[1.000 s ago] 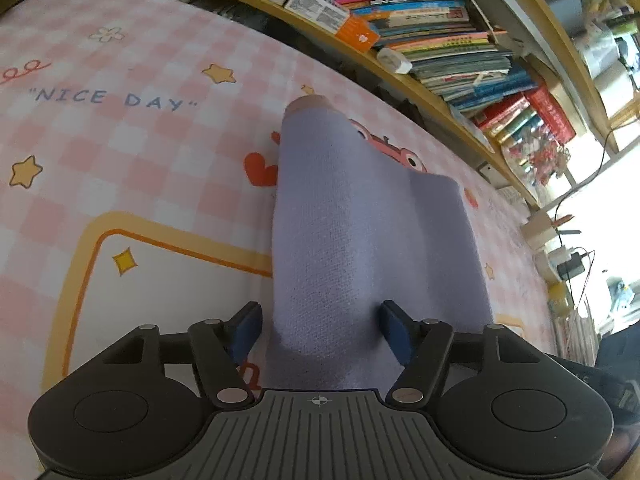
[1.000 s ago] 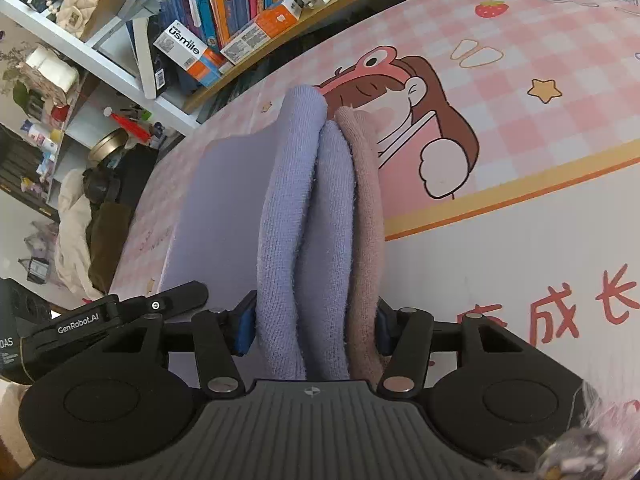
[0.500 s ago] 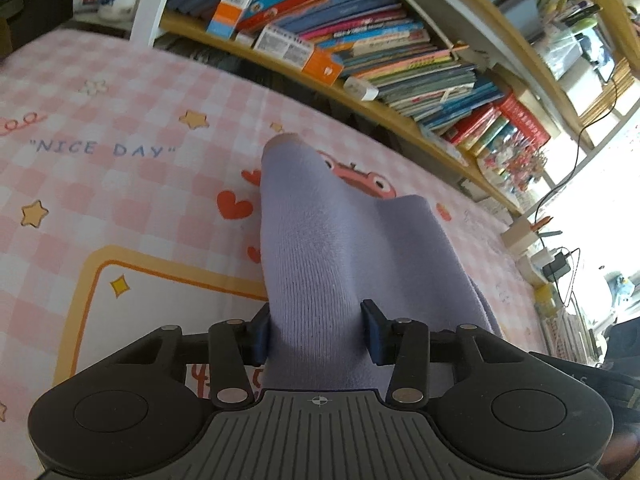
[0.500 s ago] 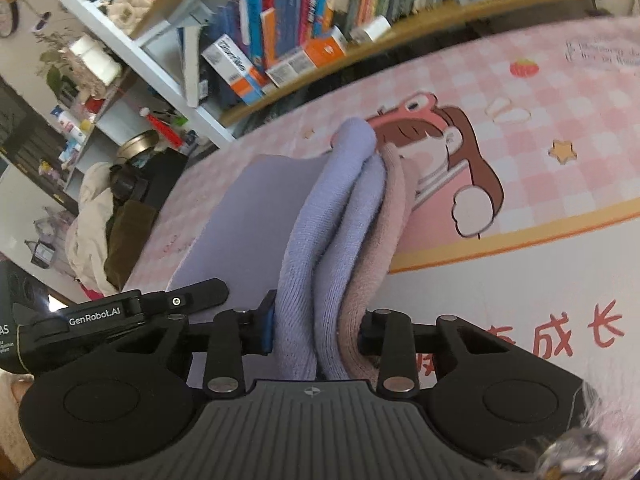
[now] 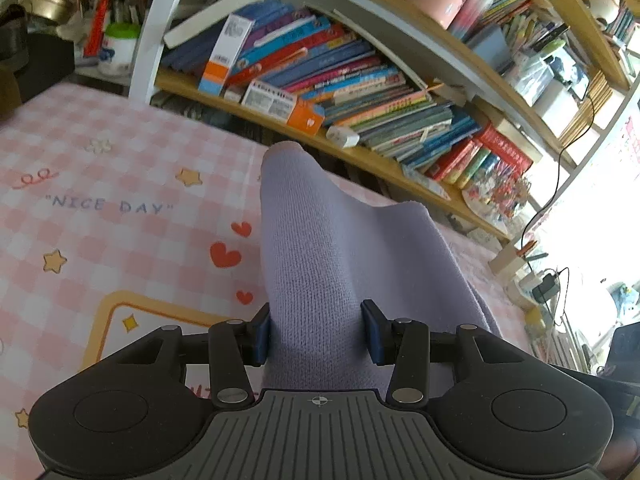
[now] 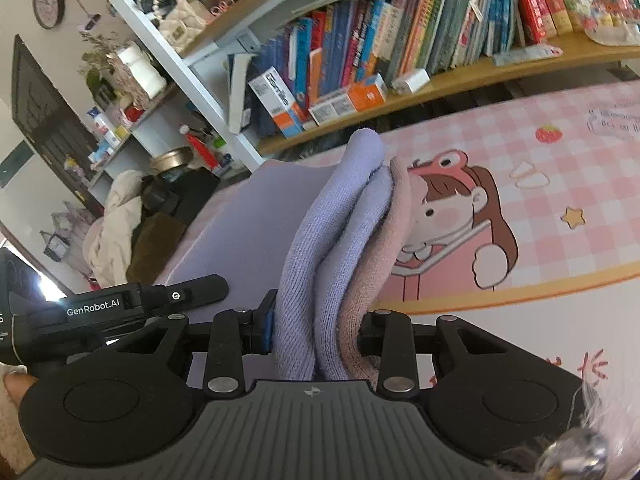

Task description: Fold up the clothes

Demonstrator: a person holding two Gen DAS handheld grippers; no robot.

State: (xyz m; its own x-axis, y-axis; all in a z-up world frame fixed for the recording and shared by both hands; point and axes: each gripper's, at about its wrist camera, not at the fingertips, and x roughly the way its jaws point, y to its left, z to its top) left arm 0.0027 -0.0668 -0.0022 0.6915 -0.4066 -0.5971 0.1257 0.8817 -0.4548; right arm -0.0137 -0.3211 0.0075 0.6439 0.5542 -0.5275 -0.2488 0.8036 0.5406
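A lilac knitted garment point(image 5: 320, 256) with a dusty-pink part point(image 6: 384, 248) is held up above the pink checked cloth point(image 5: 120, 232) that covers the surface. My left gripper point(image 5: 316, 330) is shut on one bunched edge of the garment; the cloth runs forward between its blue pads and drapes off to the right. My right gripper point(image 6: 316, 328) is shut on the other edge, where several lilac and pink layers point(image 6: 336, 248) are stacked between the pads. The left gripper's black body point(image 6: 120, 308) shows at the left of the right wrist view.
A wooden bookshelf full of books point(image 5: 360, 92) runs along the far edge of the surface. A white shelf post point(image 6: 192, 80) and cluttered shelves stand beyond. A pile of clothes and bags point(image 6: 132, 224) lies off the left end. Cables and a charger point(image 5: 548, 280) sit at the right.
Both grippers have lifted and tilted up with the garment, so more of the bookshelf shows. The left gripper's jaws, open a second ago, have closed on the lilac cloth.
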